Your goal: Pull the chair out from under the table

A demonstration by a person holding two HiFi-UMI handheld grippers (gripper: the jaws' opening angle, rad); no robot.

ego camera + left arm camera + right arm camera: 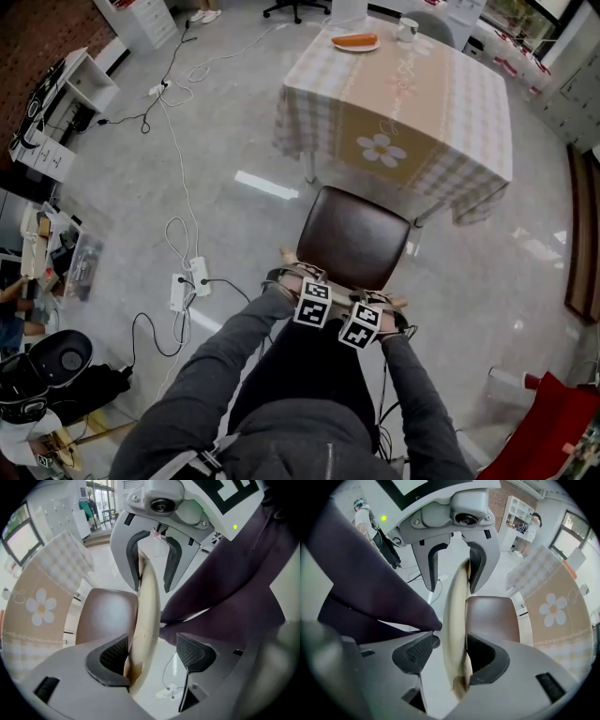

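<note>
The left hand-held gripper and right hand-held gripper stand open astride the pale backrest of the chair (unclamped)

This looks like a lab or office room staged as a dining corner. White cables and power strips trail over the glossy floor. Shelves and a drawer cabinet line the wall. The table has a checked cloth, a plate and a mug.

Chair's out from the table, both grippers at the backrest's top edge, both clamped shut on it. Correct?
Not clamped. The left gripper and right gripper stand open around the backrest: each gripper view shows a gap on one side of it. The rest holds: the chair is out from the table.
</note>
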